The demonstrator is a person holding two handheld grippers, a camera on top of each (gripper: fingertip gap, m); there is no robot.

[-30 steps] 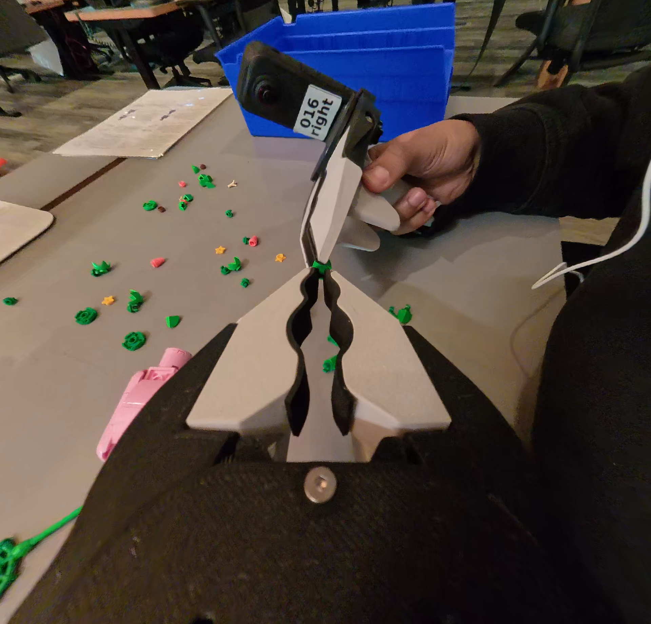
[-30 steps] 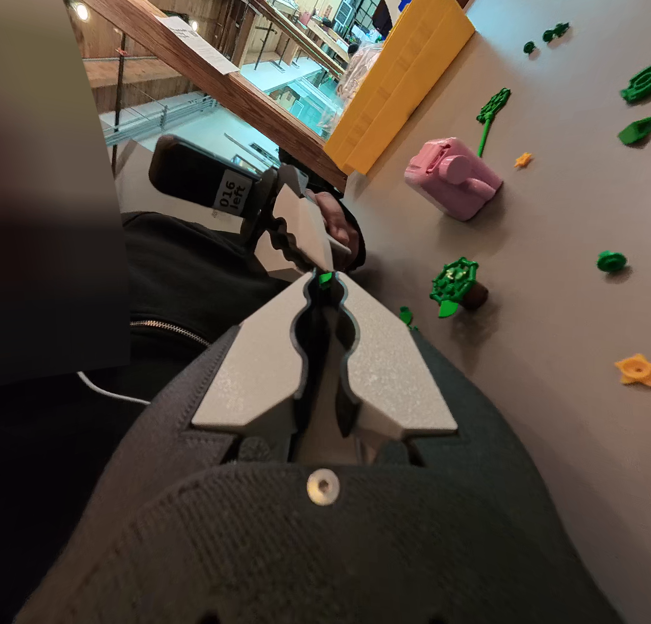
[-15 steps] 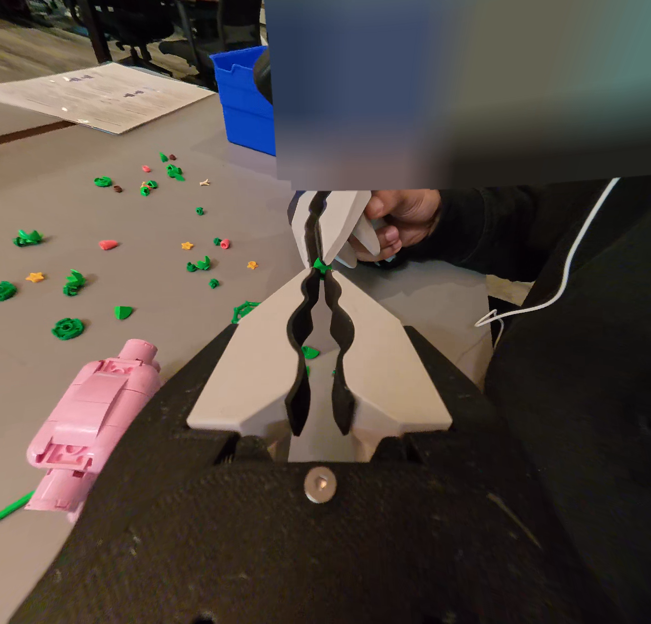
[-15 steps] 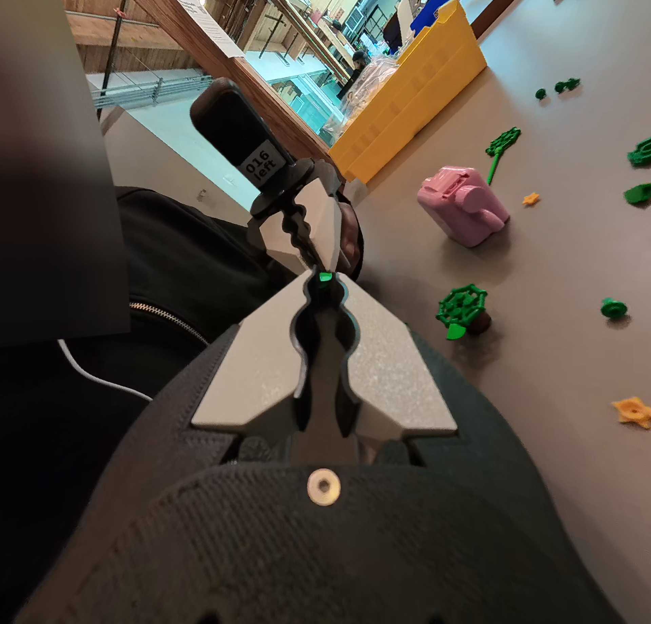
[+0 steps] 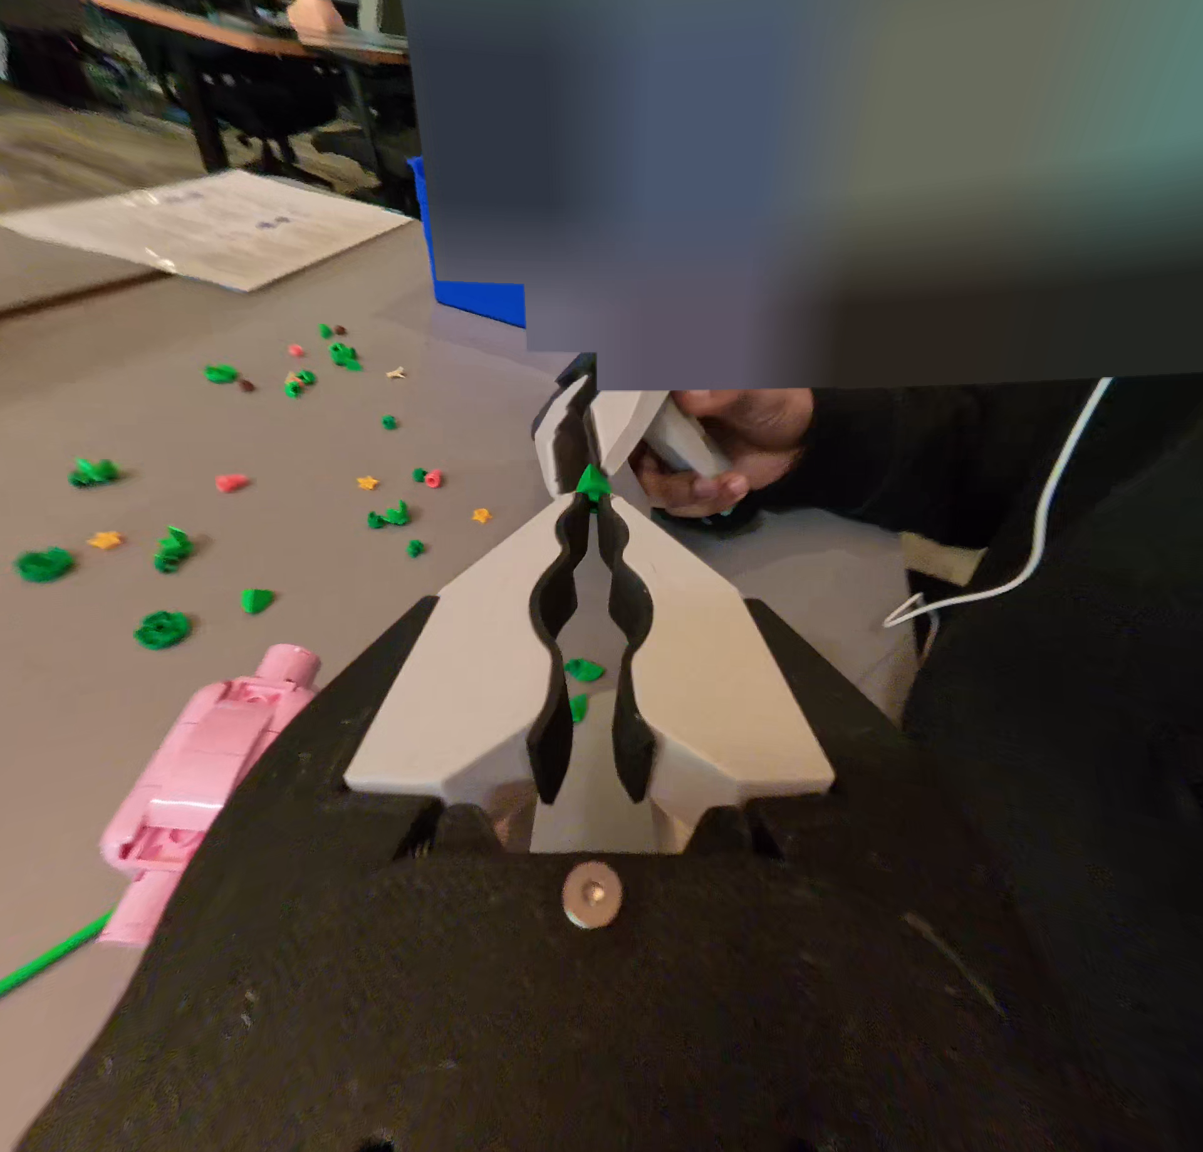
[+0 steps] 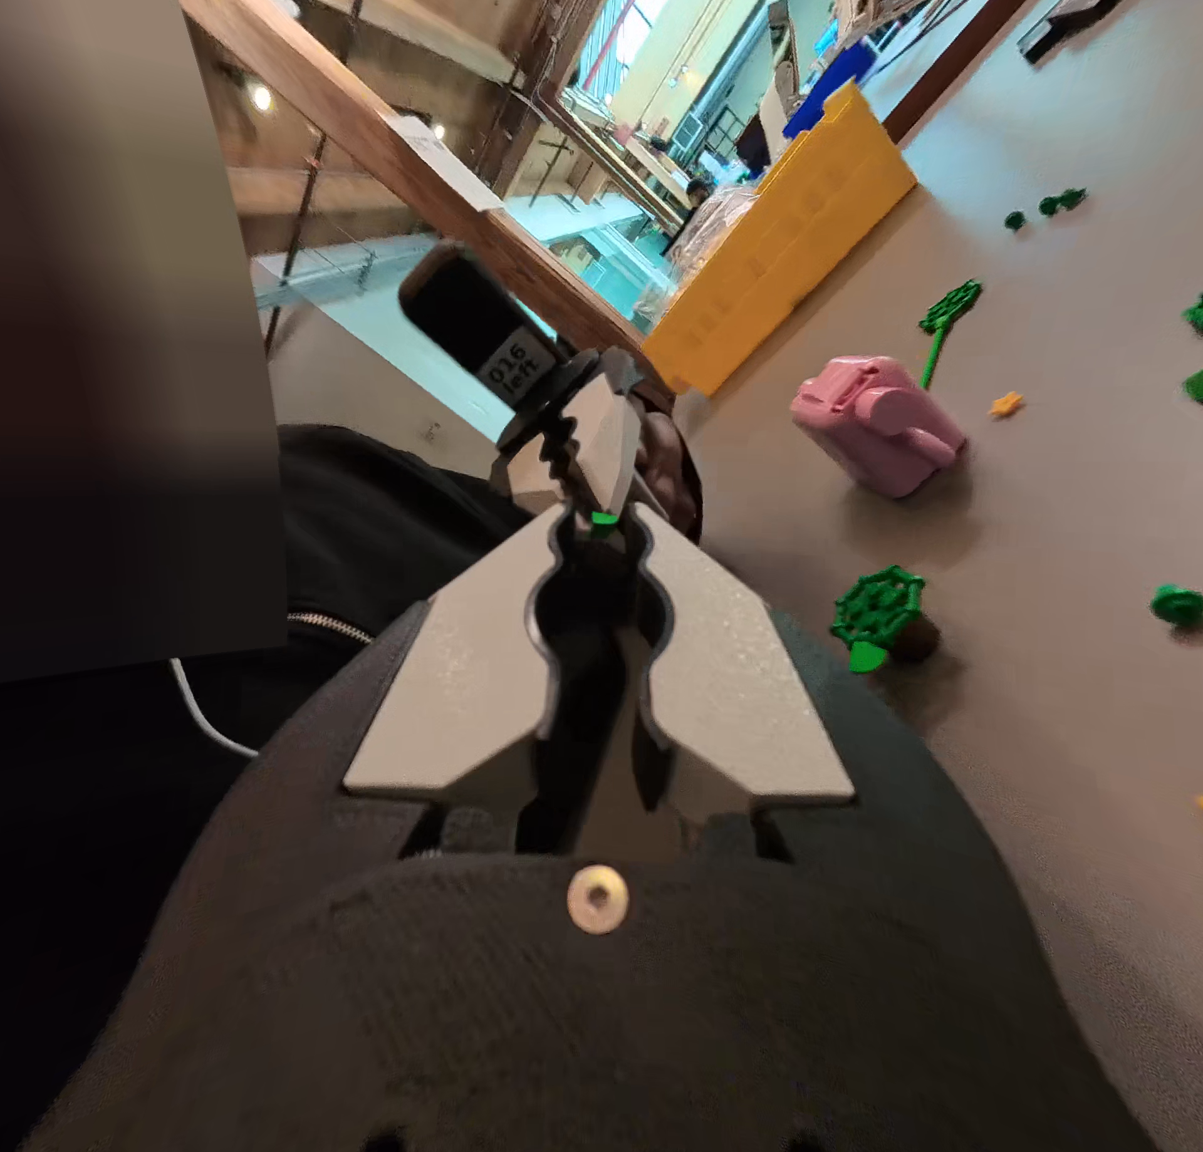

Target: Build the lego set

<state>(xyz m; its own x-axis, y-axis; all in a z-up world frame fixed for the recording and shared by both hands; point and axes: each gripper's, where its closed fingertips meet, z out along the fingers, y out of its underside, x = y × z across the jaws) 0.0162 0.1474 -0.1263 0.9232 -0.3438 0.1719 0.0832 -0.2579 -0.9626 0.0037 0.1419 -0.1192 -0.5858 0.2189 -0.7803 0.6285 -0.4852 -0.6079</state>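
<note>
Two grippers (image 5: 591, 501) (image 6: 602, 525), one green piece (image 5: 591, 481) between.

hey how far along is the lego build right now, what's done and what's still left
Early, by the look of it. Done: a pink built piece lies on the table, and a green wheel-shaped piece sits on a brown base. In hand: the left gripper and right gripper meet tip to tip on a small green piece. Left: many loose green, orange and red pieces remain scattered.

Grey bench (image 5: 195, 418); pink block (image 6: 875, 424); green pieces (image 5: 161, 629); orange stars (image 5: 104, 539); yellow bin (image 6: 781, 275); blue bin (image 5: 478, 301); grey-black claw (image 5: 591, 502).
</note>
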